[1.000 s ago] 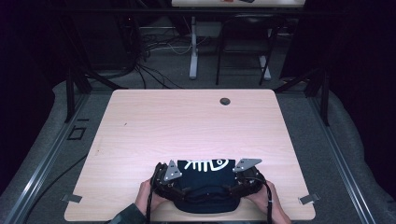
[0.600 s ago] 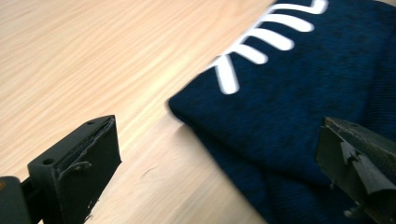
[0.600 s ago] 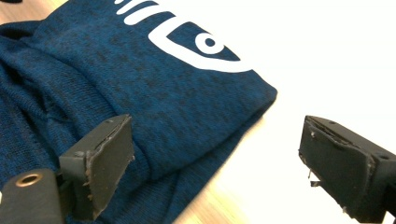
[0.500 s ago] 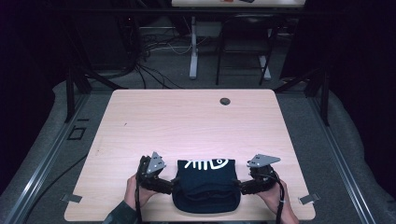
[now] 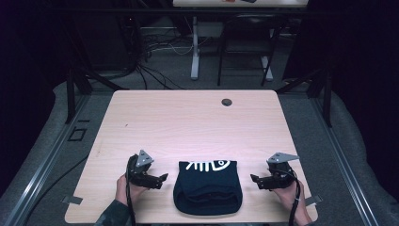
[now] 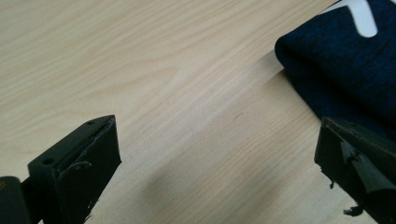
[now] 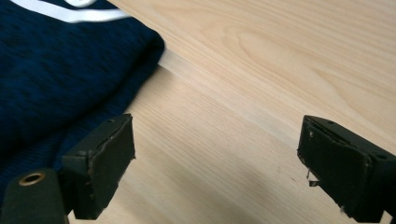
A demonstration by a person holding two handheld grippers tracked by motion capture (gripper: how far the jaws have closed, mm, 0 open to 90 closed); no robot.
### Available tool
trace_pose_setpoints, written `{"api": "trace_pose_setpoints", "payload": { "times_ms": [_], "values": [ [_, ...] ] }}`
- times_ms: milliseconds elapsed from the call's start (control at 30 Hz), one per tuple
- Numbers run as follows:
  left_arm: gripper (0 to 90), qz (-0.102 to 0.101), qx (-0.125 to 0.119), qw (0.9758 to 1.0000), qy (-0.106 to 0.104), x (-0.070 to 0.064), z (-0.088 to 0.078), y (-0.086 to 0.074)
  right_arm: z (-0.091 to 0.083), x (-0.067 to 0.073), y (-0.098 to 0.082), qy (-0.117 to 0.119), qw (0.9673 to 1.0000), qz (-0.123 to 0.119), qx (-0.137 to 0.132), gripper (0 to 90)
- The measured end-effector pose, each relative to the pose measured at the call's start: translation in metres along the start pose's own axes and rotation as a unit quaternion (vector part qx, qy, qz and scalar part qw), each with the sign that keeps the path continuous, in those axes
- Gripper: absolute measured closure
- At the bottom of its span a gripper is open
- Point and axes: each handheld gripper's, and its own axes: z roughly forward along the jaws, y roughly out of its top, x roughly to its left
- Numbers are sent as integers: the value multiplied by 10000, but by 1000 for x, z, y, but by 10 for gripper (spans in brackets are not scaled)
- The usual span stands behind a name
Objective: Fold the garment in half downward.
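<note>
Folded garment (image 5: 207, 187) released on the table (image 5: 188, 122).
Both grippers, left (image 5: 162, 178) and right (image 5: 254, 179), have pulled apart sideways, jaws spread, empty; folding looks finished.

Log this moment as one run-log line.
garment: folded dark shirt, flat on table, near edge | left gripper: open, beside it, apart | right gripper: open, beside it, apart

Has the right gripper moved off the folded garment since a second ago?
Yes. The right gripper has drawn out rightward, away from the folded dark garment toward the table's right edge; it stands open and empty.
</note>
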Motion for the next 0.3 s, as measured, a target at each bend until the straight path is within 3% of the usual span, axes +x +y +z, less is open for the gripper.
{"api": "trace_pose_setpoints", "payload": {
  "times_ms": [300],
  "values": [
    [1, -101, 94, 9999, -95, 3, 6, -2, 10, -13, -7, -63, 9997, 189, 139, 104]
  ]
}}
